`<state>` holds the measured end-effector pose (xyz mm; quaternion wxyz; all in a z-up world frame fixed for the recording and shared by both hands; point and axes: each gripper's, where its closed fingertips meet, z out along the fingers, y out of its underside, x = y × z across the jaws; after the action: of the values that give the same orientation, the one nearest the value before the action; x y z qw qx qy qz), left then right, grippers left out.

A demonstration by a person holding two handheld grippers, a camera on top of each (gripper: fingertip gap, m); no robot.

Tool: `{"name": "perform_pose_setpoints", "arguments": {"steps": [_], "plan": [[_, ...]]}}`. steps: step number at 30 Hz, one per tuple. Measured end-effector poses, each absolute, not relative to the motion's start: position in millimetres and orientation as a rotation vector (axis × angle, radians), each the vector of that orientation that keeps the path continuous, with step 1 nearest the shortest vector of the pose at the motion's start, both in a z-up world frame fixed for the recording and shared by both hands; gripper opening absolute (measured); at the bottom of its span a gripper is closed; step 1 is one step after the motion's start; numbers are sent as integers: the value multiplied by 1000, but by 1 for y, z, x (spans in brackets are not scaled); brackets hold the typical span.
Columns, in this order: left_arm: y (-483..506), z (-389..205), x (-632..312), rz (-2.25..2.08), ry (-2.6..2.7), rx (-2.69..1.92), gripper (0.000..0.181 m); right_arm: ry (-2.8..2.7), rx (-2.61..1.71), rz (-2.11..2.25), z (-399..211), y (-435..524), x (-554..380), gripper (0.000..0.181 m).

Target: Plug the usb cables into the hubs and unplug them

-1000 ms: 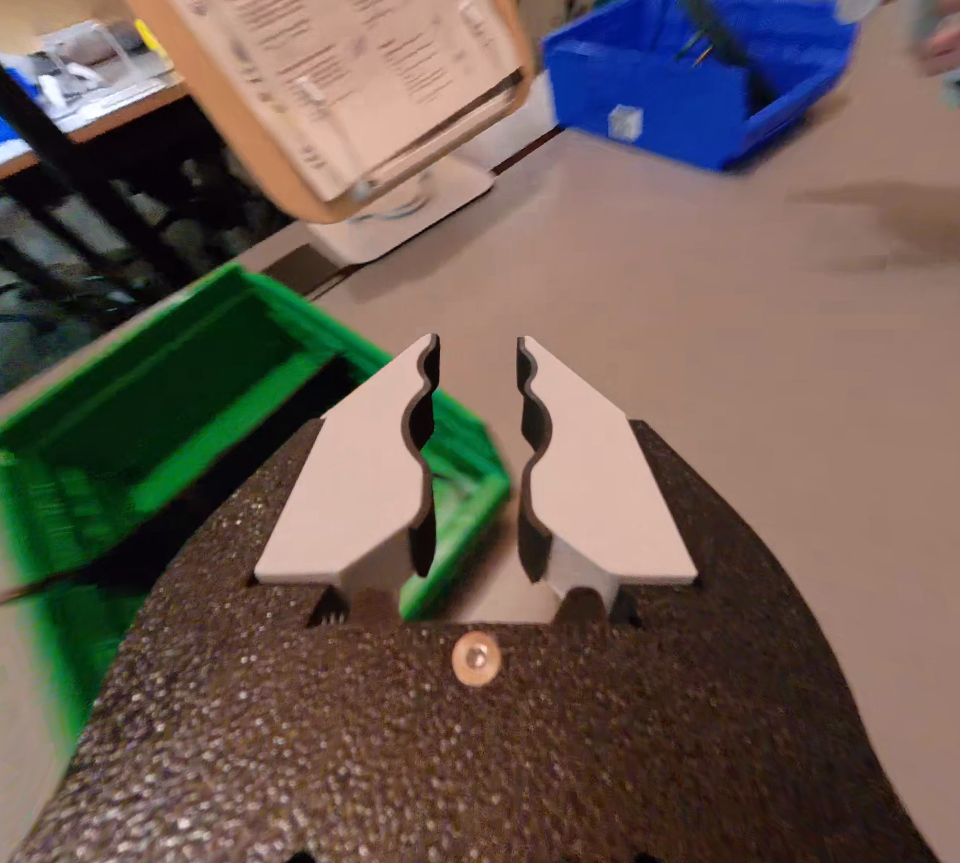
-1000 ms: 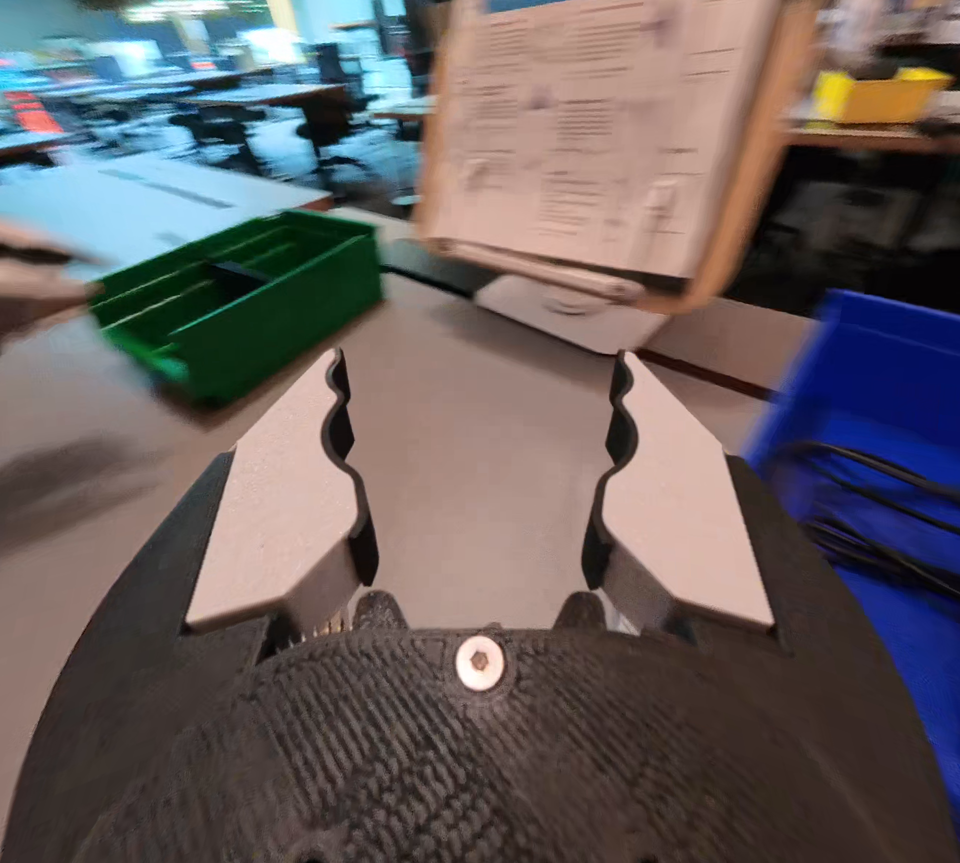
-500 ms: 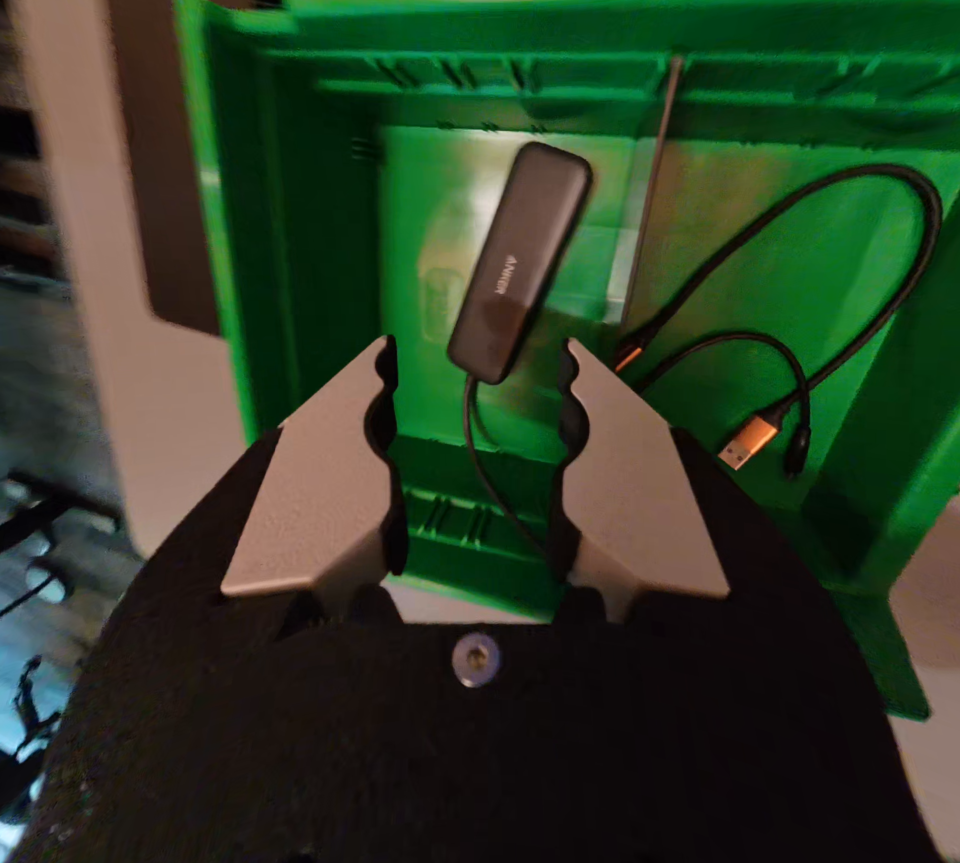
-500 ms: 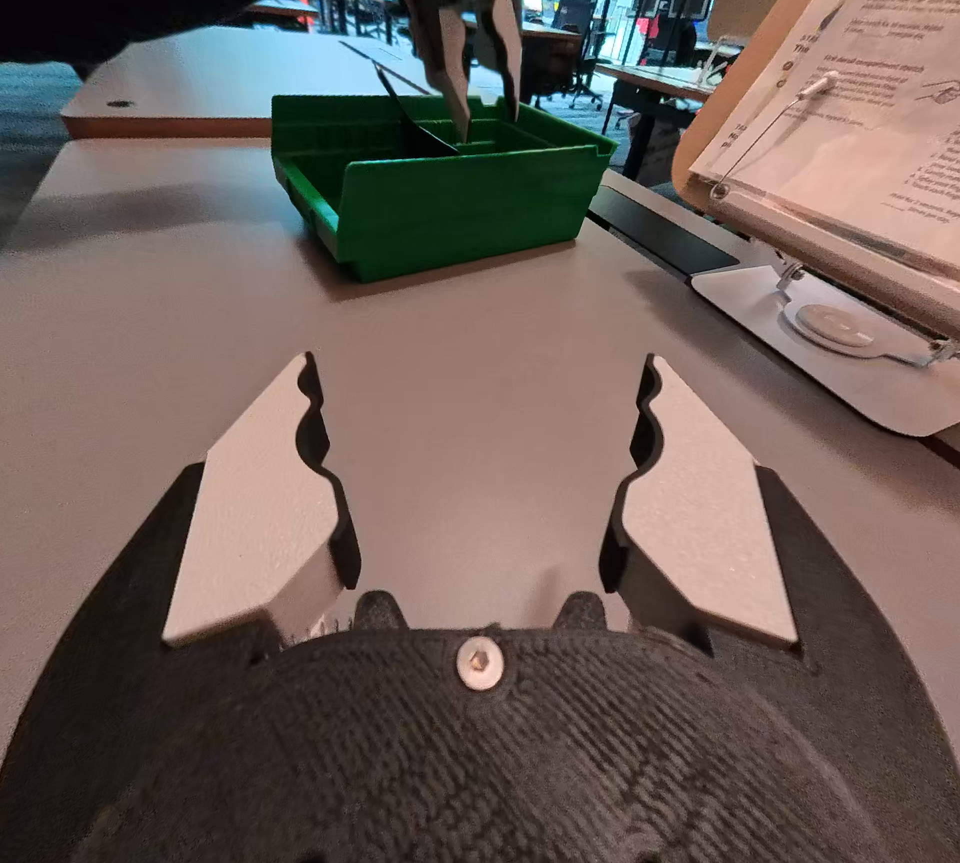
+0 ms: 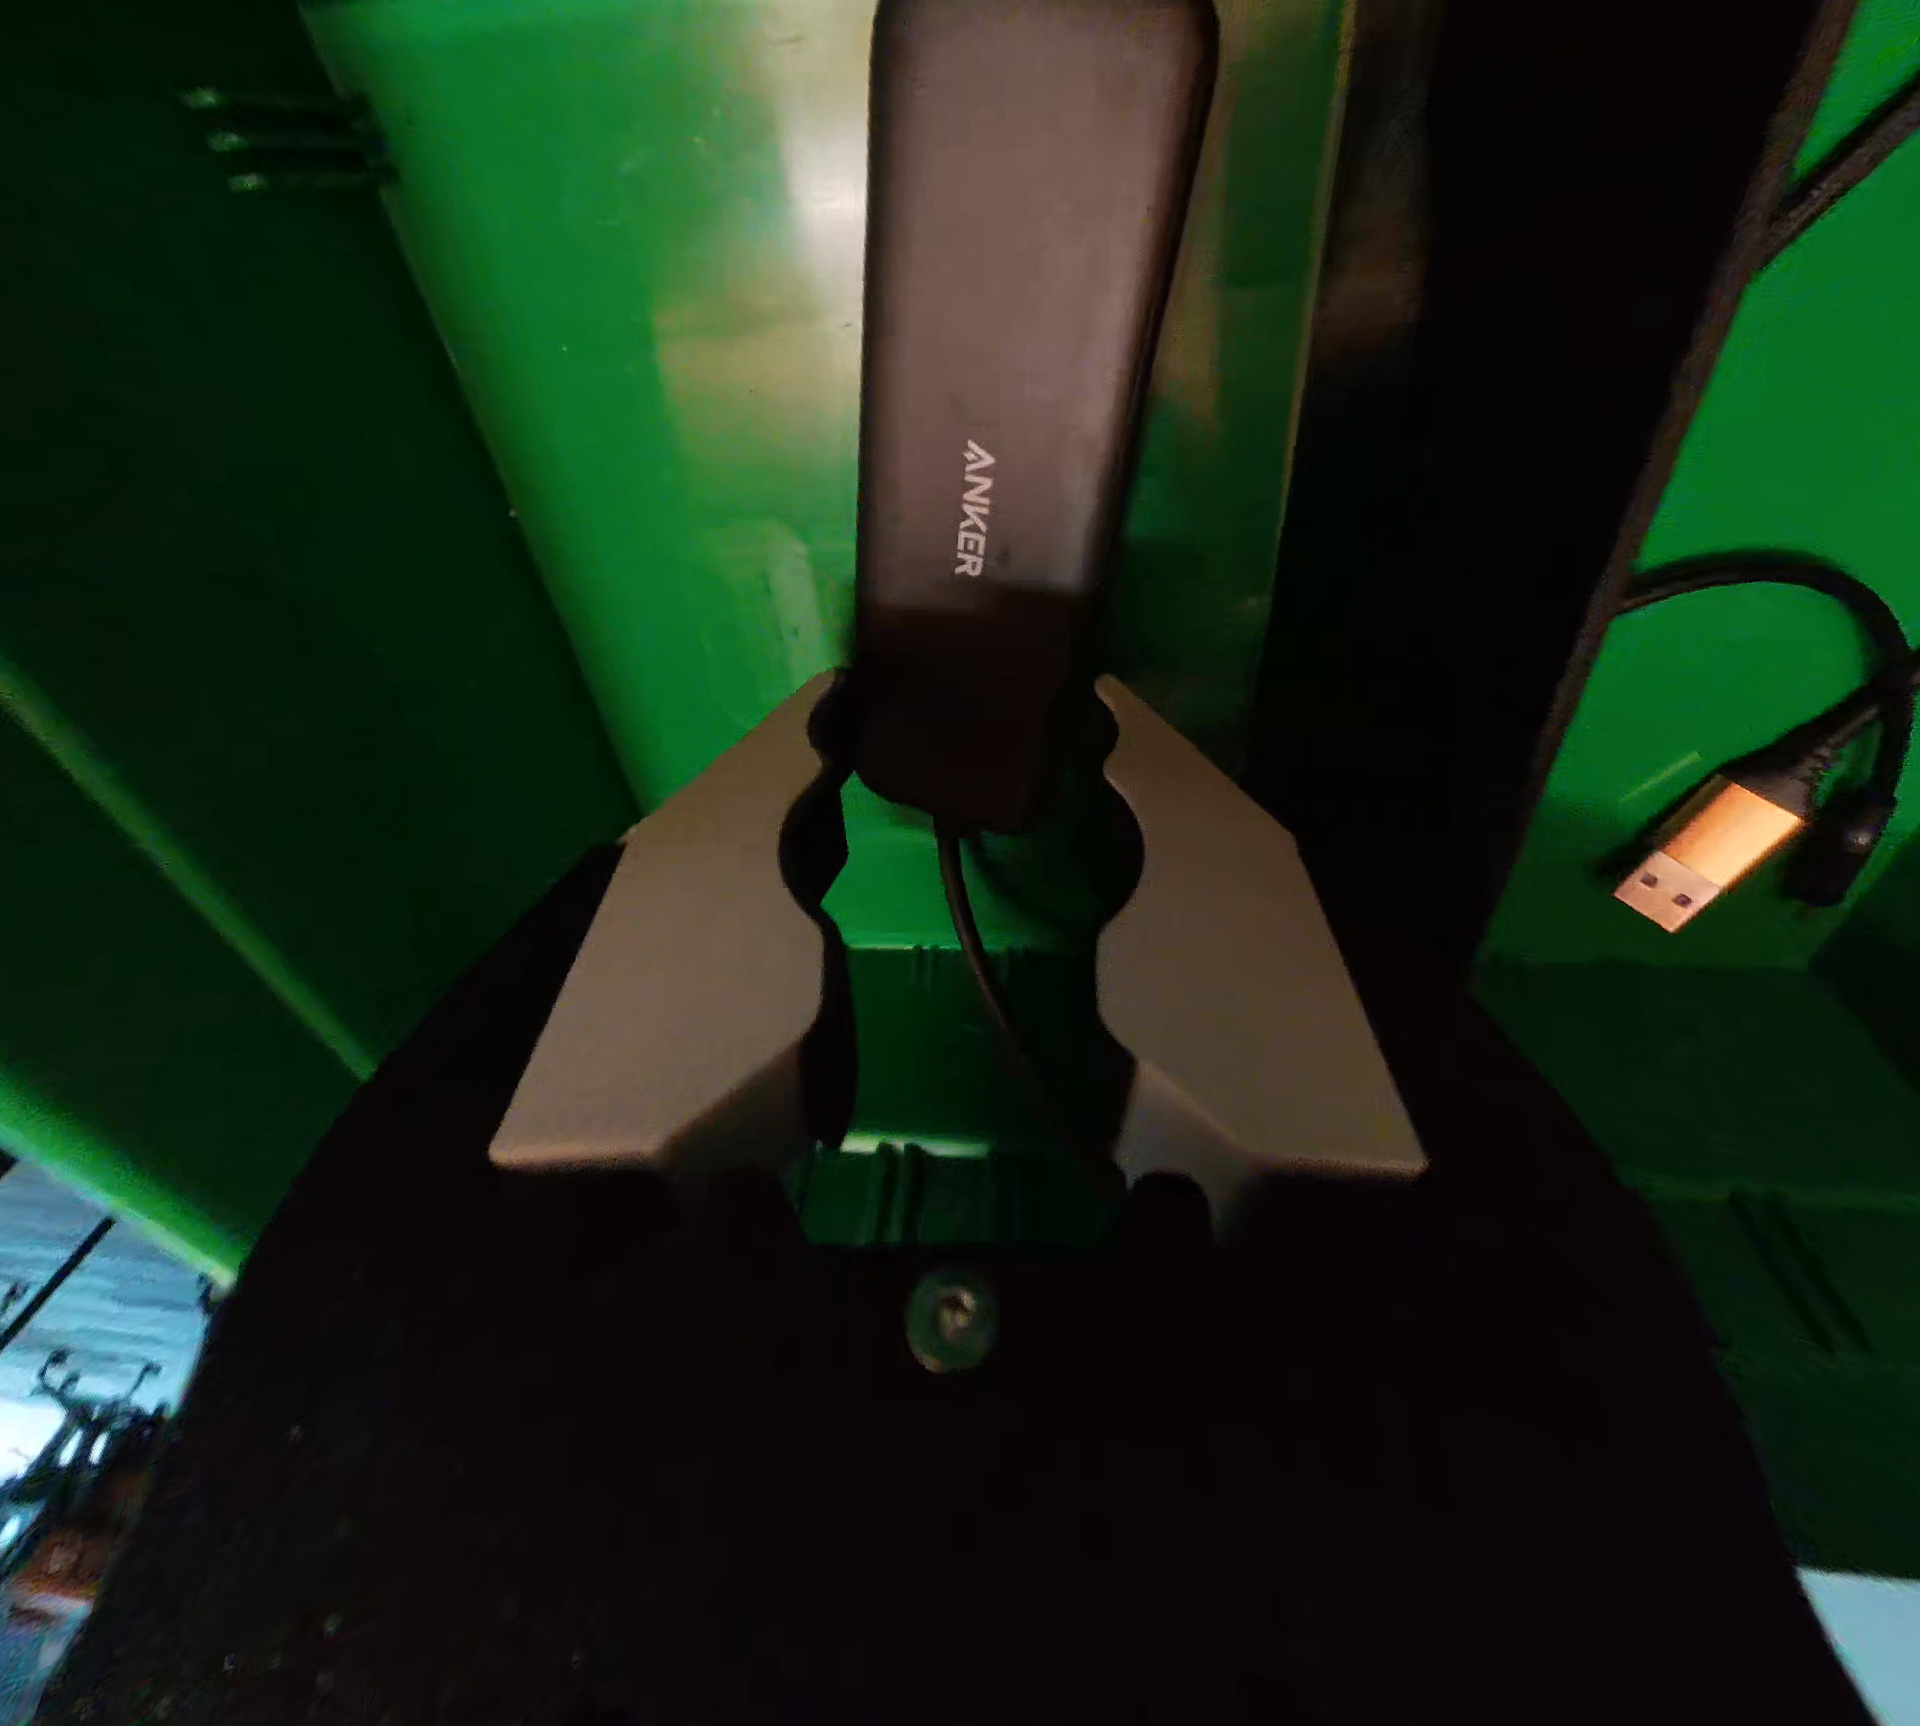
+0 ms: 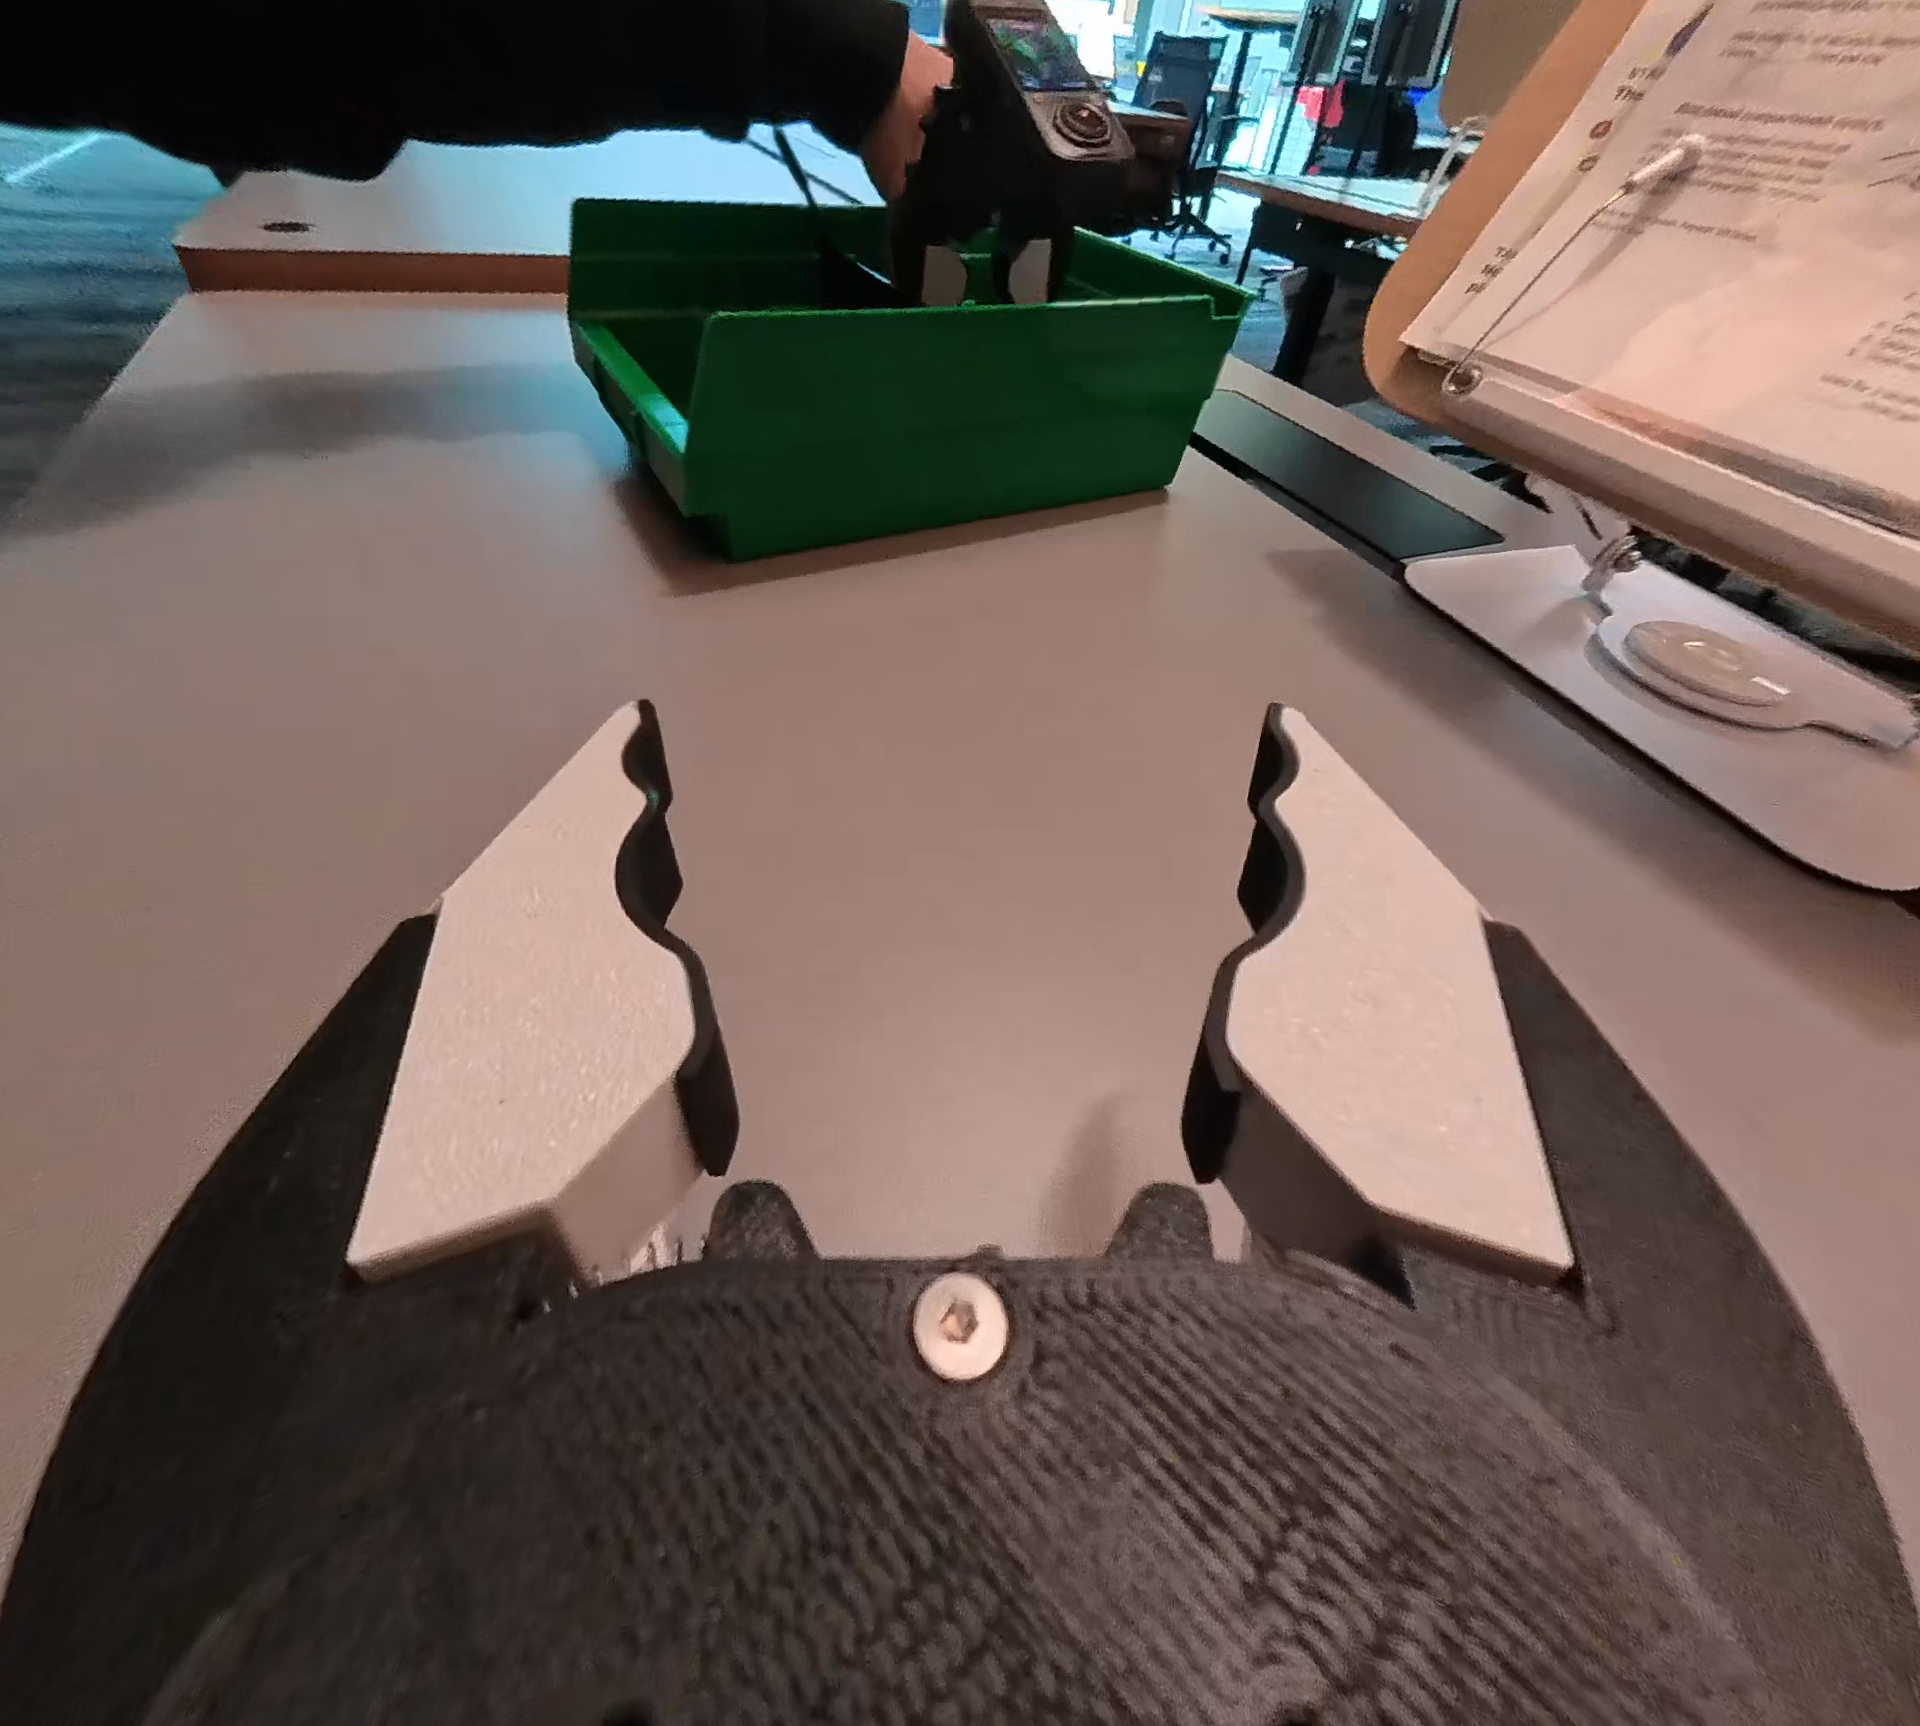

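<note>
Left gripper (image 5: 961,746): I had my fingers down inside the green bin (image 5: 540,346), jaws part-open and set either side of the near end of the hub (image 5: 1023,367). The pads looked to be touching or just beside its edges; I could not tell whether I was truly pinching it yet.

Right gripper (image 6: 961,938): my jaws stood wide apart and held nothing, low over the bare grey table (image 6: 935,637), well apart from the bin.

Where the hub was: flat on the floor of the bin's left compartment, just left of the dark divider (image 5: 1340,388).

Hub axis: long axis ran straight away from me, rounded free end far, cabled end nearest. Its own lead (image 5: 966,928) left that near end and ran back between my fingers.

How it should handle: I judged it light, stiff and smooth-shelled, so likely slippery under the pads. The lead would drag behind softly.

Where to hold: across the narrow width near the cabled end, clear of the long side edges, where I guessed the ports sat though I could not see them.

Cables: in the right compartment lay a black cable with an orange-shelled plug (image 5: 1704,855), its metal tip toward the lower left. Limp cord, rigid plug, so I would grip the shell.
</note>
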<state>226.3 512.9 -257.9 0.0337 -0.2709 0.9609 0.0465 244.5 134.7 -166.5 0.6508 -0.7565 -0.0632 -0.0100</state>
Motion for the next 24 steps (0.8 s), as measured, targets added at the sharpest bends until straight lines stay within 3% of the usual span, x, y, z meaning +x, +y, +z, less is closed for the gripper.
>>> {"name": "perform_pose_setpoints", "arguments": {"steps": [5,14,21,24], "plan": [[515,-229,238,129,2750,-917,40,-99,-1664,-38,-156,131,248,106],[523,-122,233,492,2340,-844,40,10,-1569,15,-145,125,260,101],[389,-19,222,-265,2085,-759,40,-14,-1506,26,-122,125,247,110],[329,2,216,-201,1851,-511,40,-50,-1476,47,-110,129,230,113]]}}
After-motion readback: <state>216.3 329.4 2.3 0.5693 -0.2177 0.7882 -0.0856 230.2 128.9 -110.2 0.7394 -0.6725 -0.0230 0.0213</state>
